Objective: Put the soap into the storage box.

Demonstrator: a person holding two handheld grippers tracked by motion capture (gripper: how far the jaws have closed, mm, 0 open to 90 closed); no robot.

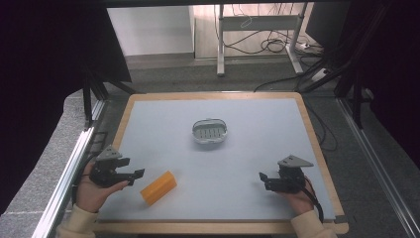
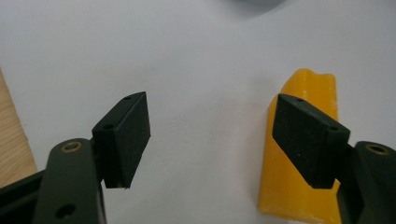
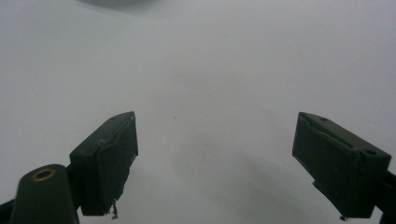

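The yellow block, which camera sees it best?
The high view: the whole yellow block lies in sight on the table, just beside the open left tool. The left gripper view comes closer but shows the block only partly, behind one jaw. The right gripper view looks at bare table.

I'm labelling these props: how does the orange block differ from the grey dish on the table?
The orange block is a solid, bright bar; the grey dish is a hollow oval with slots in its floor. The block lies near the front edge beside the left gripper, angled across the table; the dish sits farther back, near the middle. Both rest on the table, ungripped.
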